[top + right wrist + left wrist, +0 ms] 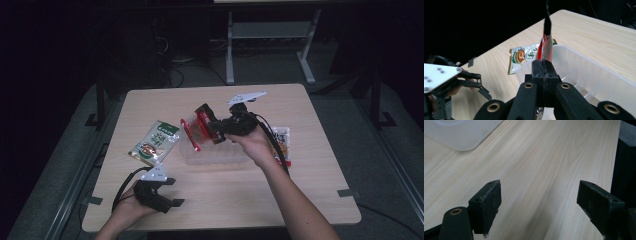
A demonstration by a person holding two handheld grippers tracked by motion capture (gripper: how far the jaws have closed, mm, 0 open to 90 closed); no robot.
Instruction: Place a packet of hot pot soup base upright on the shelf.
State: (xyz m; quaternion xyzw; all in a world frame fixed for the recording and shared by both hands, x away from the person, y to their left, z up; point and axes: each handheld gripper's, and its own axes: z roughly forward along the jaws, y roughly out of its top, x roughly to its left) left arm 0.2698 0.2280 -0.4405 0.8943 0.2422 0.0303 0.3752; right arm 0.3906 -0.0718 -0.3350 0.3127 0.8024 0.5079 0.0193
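A clear bin (215,155) stands mid-table (300,200), with one packet (154,142) lying to its left and another (282,140) at its right. The right gripper (200,127) holds a third packet (192,132) above the bin's left end; the left gripper (170,192) rests near the table's front-left edge.

Red packet (192,131), green-white pouch (155,142), pale-wood table (220,190)

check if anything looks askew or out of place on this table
Nothing spilled or damaged. The green packet lies flat at a slant beside the clear bin, outside it. The right gripper holds a red packet on edge above the bin. The left gripper rests open on the table.
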